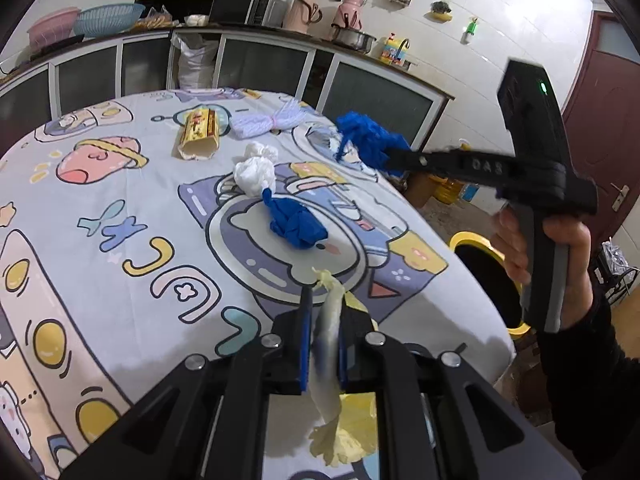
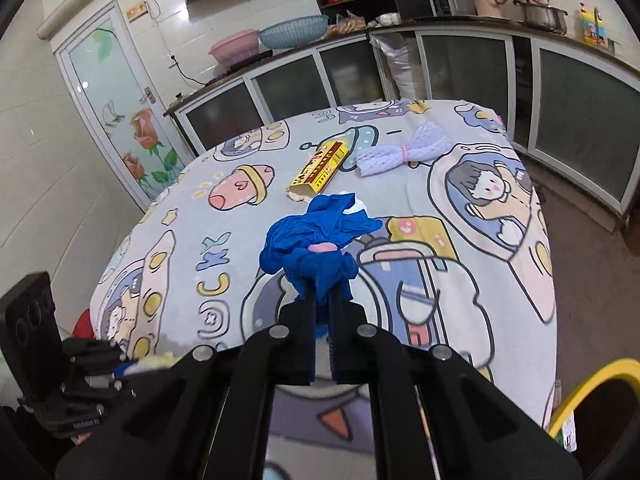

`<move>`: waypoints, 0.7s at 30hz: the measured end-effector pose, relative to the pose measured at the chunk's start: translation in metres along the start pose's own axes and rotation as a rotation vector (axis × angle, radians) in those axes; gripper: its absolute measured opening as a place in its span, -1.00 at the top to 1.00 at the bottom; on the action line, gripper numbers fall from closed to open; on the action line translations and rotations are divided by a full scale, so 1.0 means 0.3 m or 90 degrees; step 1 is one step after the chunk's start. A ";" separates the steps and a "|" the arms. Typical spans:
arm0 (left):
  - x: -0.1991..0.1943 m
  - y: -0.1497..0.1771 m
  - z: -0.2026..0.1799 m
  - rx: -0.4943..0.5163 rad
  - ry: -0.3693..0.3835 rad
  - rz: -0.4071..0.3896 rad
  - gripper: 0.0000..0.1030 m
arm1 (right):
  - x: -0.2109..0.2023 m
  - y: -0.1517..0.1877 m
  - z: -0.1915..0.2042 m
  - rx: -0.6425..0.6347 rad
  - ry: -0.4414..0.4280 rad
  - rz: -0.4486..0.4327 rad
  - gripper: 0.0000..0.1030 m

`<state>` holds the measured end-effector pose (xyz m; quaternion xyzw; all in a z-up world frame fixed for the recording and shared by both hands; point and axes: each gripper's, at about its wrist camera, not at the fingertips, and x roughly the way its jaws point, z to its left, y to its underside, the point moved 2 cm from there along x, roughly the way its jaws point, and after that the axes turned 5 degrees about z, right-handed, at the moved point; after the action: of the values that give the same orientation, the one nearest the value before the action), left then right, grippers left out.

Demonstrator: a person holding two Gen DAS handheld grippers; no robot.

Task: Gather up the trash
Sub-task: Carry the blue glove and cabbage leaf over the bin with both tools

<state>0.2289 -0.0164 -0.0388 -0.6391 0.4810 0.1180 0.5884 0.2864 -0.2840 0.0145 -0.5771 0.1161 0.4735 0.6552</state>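
Both grippers loaded: left gripper (image 1: 325, 320) clamps a pale yellow scrap (image 1: 330, 320), right gripper (image 2: 321, 300) pinches a blue bag (image 2: 316, 240), bin (image 2: 592, 384) at its lower right, several pieces ahead on the table (image 1: 120, 280).

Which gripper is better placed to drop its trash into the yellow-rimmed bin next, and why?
Probably the right gripper: it holds the blue glove near the table edge beside the bin. The left gripper, holding the yellowish wrapper, sits farther back.

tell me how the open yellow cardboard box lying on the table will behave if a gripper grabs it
The yellow cardboard box looks light and probably empty, since its open end gapes. Thin card would likely crush under a firm squeeze. Lying flat on the cartoon-print tablecloth, it should slide rather than roll.
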 end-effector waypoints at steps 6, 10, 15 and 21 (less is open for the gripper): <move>-0.089 -0.011 -0.043 0.016 -0.006 -0.032 0.83 | -0.116 0.075 -0.008 0.010 0.007 -0.021 0.90; -0.112 -0.016 -0.098 0.039 -0.006 -0.040 0.83 | -0.181 0.134 -0.037 0.028 0.017 -0.030 0.89; -0.098 -0.029 -0.180 0.063 -0.001 -0.035 0.83 | -0.274 0.217 -0.094 0.054 0.034 -0.043 0.89; -0.053 -0.052 -0.301 0.106 0.021 -0.027 0.83 | -0.386 0.334 -0.198 0.101 0.066 -0.059 0.89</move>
<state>0.1951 -0.0893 0.0078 -0.5998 0.4851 0.0543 0.6340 0.1736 -0.4031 0.0125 -0.5518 0.1602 0.4017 0.7131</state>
